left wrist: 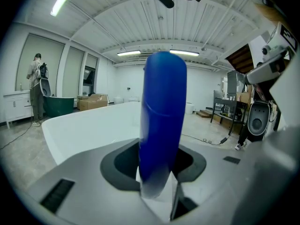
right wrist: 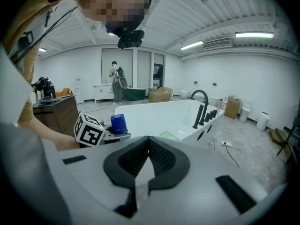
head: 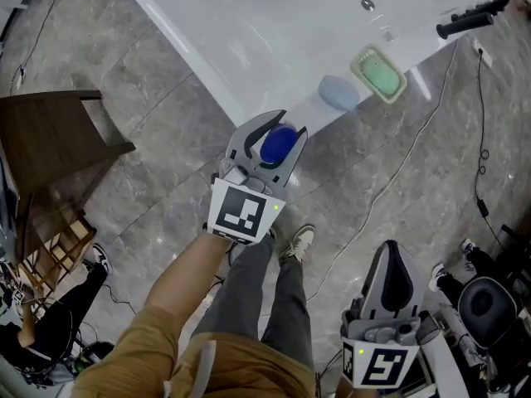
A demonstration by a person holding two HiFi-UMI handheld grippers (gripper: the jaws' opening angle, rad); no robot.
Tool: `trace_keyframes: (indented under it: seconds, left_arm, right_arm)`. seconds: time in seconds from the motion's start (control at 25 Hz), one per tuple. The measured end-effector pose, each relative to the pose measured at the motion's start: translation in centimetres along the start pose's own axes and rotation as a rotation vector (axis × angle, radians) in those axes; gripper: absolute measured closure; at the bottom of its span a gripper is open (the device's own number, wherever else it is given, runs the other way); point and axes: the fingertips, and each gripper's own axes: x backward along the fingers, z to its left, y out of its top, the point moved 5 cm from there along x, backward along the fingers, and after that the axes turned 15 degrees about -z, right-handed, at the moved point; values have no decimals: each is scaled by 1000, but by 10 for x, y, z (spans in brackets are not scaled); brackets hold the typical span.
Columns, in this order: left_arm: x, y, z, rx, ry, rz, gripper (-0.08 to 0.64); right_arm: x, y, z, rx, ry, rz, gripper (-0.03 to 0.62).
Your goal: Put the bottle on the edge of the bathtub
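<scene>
Just beside the bathtub [head: 217, 89] rim, our left gripper [head: 282, 133] is half-closed on the upright blue bottle [head: 277, 144] (smooth, rigid, probably light; a mid-body grip suits it). Our right gripper [head: 397, 255] is closed and empty.

Blue bottle [head: 278, 143], upright, beside white bathtub [head: 216, 65]

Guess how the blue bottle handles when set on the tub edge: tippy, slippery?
Probably tippy: the blue bottle looks tall and narrow, rising well above the left claw. Likely slick: its surface looks smooth and glossy, and the bathtub rim is glossy too. Seems rigid: no dent shows where the left claw grips it.
</scene>
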Motion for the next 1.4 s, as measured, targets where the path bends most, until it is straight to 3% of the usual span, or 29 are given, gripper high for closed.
trace_keyframes:
  seconds: [0.4, 0.76, 1.28, 1.4]
  left_arm:
    - [-3, -19, -1, -10, -15, 50, 407]
    - [-1, -23, -5, -48, -49, 17, 407]
    - [-5, -23, -5, -56, -33, 11, 403]
    - [-4, -20, -5, -51, -22, -6, 374]
  right_arm:
    - [-7, -6, -4, -6, -5, 18, 588]
    - [-5, -10, -6, -11, -11, 17, 588]
    - [13, -6, -15, -5, -37, 10, 588]
    - [18, -10, -18, -12, -41, 12, 588]
